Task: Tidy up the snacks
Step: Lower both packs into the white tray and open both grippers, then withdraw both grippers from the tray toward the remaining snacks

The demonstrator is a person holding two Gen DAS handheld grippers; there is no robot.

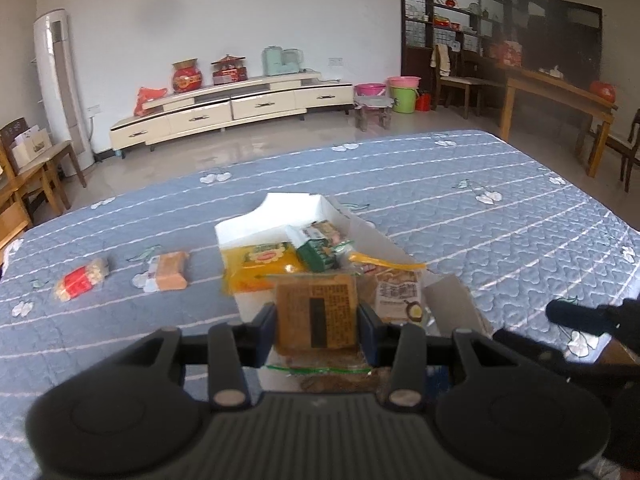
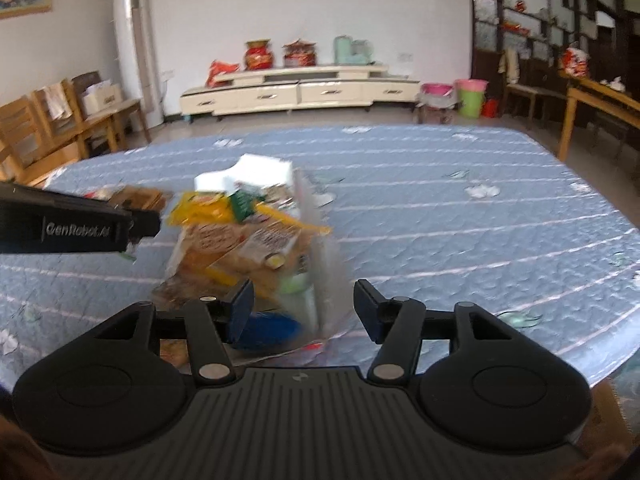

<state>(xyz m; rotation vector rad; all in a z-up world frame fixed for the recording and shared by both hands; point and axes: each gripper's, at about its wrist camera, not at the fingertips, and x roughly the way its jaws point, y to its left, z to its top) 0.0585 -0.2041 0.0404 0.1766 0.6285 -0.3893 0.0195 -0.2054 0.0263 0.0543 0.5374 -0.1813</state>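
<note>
My left gripper is shut on a brown snack packet, held upright just in front of a white open box. The box holds several packets, among them a yellow one and a green one. A red packet and an orange packet lie loose on the cloth to the left. In the right wrist view my right gripper stands open at the near end of the blurred box, its pads pressing on nothing. The left gripper reaches in from the left there.
The table is covered with a blue-grey quilted cloth. The box's flap lies beside the right gripper's tip. Beyond the table are wooden chairs, a low cream cabinet and a wooden side table.
</note>
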